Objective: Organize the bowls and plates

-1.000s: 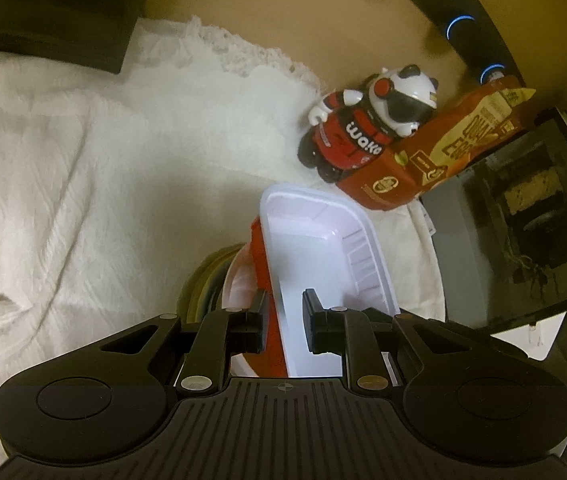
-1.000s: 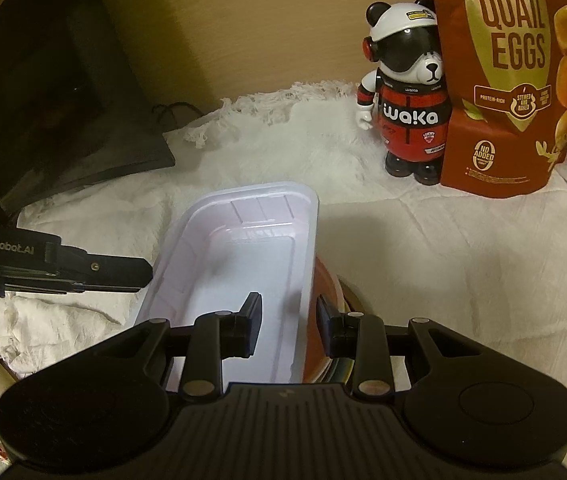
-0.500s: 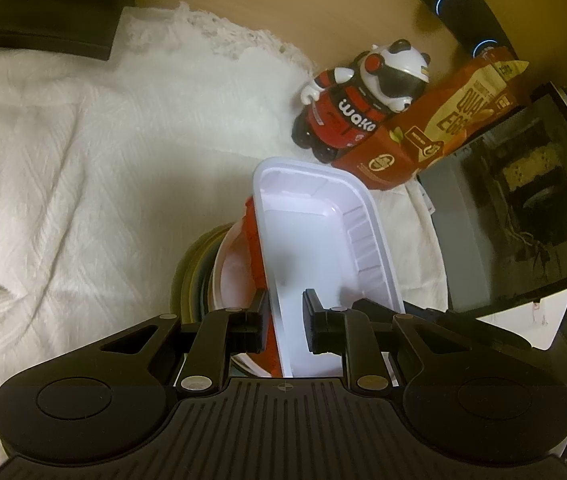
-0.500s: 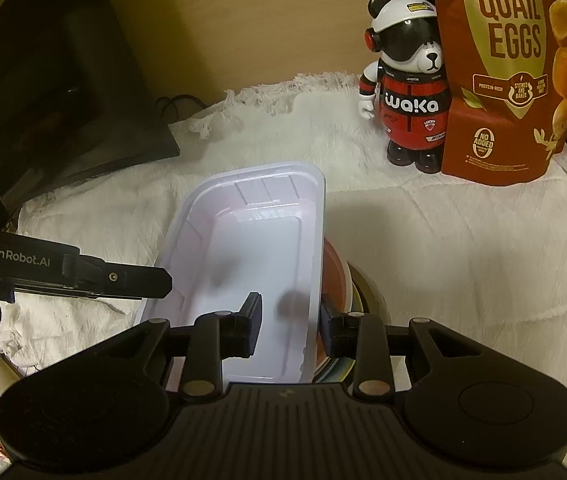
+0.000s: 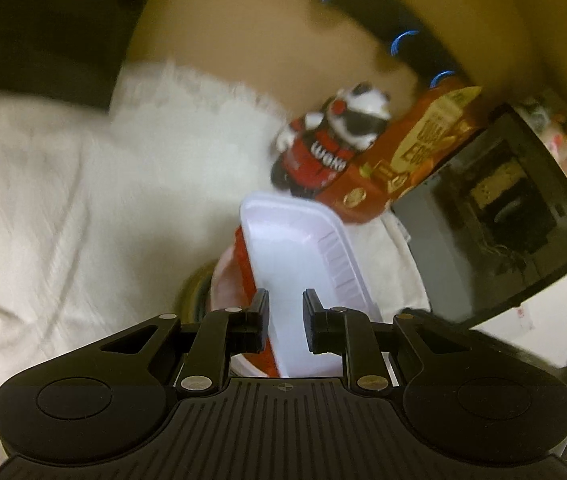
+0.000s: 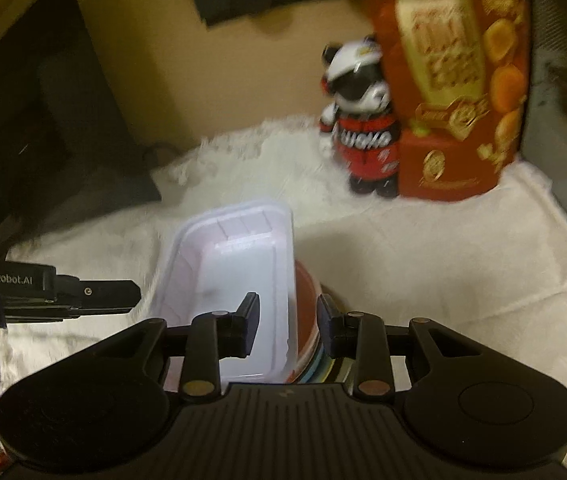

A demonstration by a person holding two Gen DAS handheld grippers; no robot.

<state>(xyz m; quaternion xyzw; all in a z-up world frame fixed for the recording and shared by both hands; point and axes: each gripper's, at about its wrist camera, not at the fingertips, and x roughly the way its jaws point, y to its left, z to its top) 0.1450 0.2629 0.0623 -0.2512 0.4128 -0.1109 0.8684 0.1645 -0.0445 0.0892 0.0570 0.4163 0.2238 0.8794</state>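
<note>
A white rectangular tray (image 5: 299,256) (image 6: 239,264) tops a stack with a red bowl (image 5: 243,264) (image 6: 305,300), a pale plate and an olive plate (image 5: 193,292) beneath. My left gripper (image 5: 285,320) is shut on the tray's left wall and the red rim. My right gripper (image 6: 288,322) is shut on the tray's right wall and the red bowl's edge. In the right wrist view the left gripper (image 6: 83,292) shows from the side at the tray's left. Both views are blurred.
A white cloth (image 5: 83,220) (image 6: 423,280) covers the table. A panda figure (image 5: 323,148) (image 6: 363,132) and a red quail-egg bag (image 5: 403,152) (image 6: 451,80) stand at the back. A black glass-fronted box (image 5: 503,220) is right, dark equipment (image 6: 43,120) left.
Both grippers have lifted a little with the stack held between them, and both views have tilted and blurred. The grips look the same.
</note>
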